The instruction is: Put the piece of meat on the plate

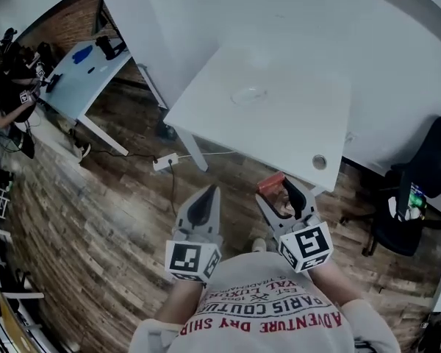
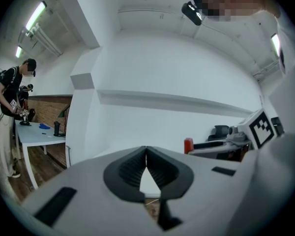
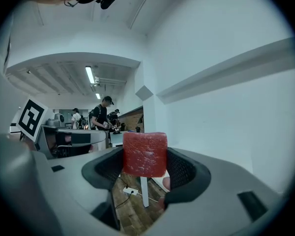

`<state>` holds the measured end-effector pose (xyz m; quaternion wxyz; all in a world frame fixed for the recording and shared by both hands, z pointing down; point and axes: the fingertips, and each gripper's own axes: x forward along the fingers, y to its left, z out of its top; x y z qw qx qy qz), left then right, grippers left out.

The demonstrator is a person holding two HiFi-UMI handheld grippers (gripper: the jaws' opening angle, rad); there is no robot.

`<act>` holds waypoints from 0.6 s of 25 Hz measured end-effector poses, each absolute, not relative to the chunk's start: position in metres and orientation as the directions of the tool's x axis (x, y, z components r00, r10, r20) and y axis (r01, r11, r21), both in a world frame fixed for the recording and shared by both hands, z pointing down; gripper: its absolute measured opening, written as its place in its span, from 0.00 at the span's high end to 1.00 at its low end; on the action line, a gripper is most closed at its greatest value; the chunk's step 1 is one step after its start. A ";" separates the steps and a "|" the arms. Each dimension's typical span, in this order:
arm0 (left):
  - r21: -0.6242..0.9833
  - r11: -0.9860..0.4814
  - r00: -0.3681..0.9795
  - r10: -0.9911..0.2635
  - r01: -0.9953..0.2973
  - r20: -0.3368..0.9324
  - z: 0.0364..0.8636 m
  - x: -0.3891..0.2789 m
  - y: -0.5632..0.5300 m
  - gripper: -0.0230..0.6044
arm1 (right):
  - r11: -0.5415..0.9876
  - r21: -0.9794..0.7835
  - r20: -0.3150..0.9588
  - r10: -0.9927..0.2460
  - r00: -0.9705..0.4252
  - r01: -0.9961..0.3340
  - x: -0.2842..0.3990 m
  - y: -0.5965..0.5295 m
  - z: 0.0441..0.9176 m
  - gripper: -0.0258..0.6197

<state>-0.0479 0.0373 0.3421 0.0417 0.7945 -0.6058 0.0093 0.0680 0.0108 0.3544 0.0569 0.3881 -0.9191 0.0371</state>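
Wood-plank floor (image 1: 95,219), white table (image 1: 287,131), black chair (image 1: 426,168) (at right), white walls (image 1: 279,13), strip lights (image 2: 37,16)

Matt table (image 1: 279,127), wooden floor (image 1: 110,226), grainy meat (image 3: 144,154)

a shared office workspace

it looked like an open office. a plain white desk (image 1: 279,116) stood against a white wall at the centre of the head view. a black office chair (image 1: 426,168) was at the right edge, and a white power strip (image 1: 165,162) lay on the wood-plank floor (image 1: 95,226). at the upper left a second desk (image 1: 84,76) stood by a brick wall (image 1: 59,28), where people (image 1: 11,87) were gathered. in the left gripper view, tube lights (image 2: 37,16) ran along the ceiling at the upper left.
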 end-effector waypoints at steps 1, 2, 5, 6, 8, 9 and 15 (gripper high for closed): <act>0.052 -0.263 0.266 -0.962 -0.963 0.063 0.341 -0.041 0.025 0.95 | 0.697 -0.022 0.133 -0.708 -0.693 -0.716 0.076 -0.001 0.354 0.53; 0.048 -0.266 0.268 -0.961 -0.963 0.063 0.341 -0.034 0.012 0.95 | 0.697 -0.022 0.135 -0.708 -0.693 -0.716 0.083 -0.013 0.354 0.53; 0.042 -0.275 0.277 -0.957 -0.961 0.084 0.345 -0.020 -0.020 0.95 | 0.691 -0.031 0.152 -0.711 -0.687 -0.722 0.098 -0.047 0.358 0.53; 0.040 -0.279 0.281 -0.955 -0.960 0.094 0.347 -0.018 -0.029 0.95 | 0.687 -0.038 0.158 -0.713 -0.684 -0.725 0.101 -0.056 0.360 0.53; 0.036 -0.284 0.287 -0.952 -0.958 0.108 0.351 -0.017 -0.047 0.95 | 0.679 -0.047 0.166 -0.718 -0.676 -0.733 0.104 -0.073 0.364 0.53; 0.038 -0.286 0.288 -0.951 -0.957 0.111 0.352 -0.018 -0.057 0.95 | 0.674 -0.049 0.169 -0.722 -0.671 -0.737 0.105 -0.081 0.366 0.53; 0.051 -0.352 0.356 -0.927 -0.935 0.118 0.362 -0.025 -0.128 0.95 | 0.626 -0.019 0.201 -0.761 -0.617 -0.779 0.099 -0.135 0.378 0.53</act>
